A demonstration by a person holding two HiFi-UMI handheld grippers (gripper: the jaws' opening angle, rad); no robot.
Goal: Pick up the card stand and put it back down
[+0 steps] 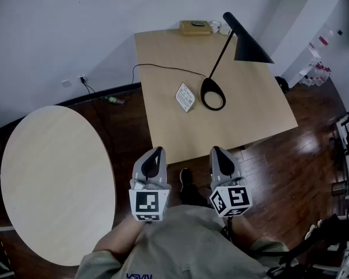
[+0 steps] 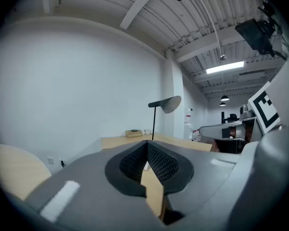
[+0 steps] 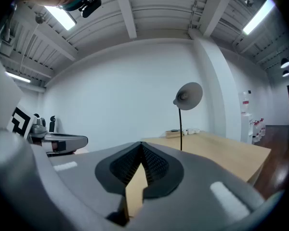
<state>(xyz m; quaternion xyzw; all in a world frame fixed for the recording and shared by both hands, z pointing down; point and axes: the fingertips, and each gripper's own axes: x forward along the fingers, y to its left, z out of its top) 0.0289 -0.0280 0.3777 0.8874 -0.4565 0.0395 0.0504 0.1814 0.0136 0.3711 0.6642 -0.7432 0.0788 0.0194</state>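
left fingers: the ribbed black pads [image 2: 160, 163] are together, tips meeting, with nothing clamped between them; pale wood shows through the thin wedge beneath the tips.
right fingers: the ribbed pads [image 3: 153, 166] are likewise closed tip to tip and hold nothing.
left gripper [image 1: 157, 151]: lower centre of the head view, over the dark wooden floor [image 1: 267, 173], just short of the near edge of the square surface [image 1: 163, 132] and pointing toward it.
right gripper [image 1: 216, 150]: just to the right of the left one and level with it, the two apart.
shoe [image 1: 186, 179]: dark, on the floor between the two grippers, above the person's pale garment at the bottom edge.
card stand [image 1: 185, 96]: small and white, in the middle of the frame on the square surface, well apart from both grippers and just left of the lamp's base.
desk lamp [image 1: 223, 54]: black; its oval base [image 1: 213, 93] sits on the surface, and a thin stem leans up and to the right to a cone shade [image 1: 247, 42] in the upper right.
cable [image 1: 163, 68]: black, running from the base leftward across the surface to its left edge.
box [image 1: 195, 27]: flat and tan, at the far edge of the surface, top centre; the small white things just right of it are too small to tell.
round table [image 1: 52, 179]: pale wood, at the left of the frame, beside the square surface.
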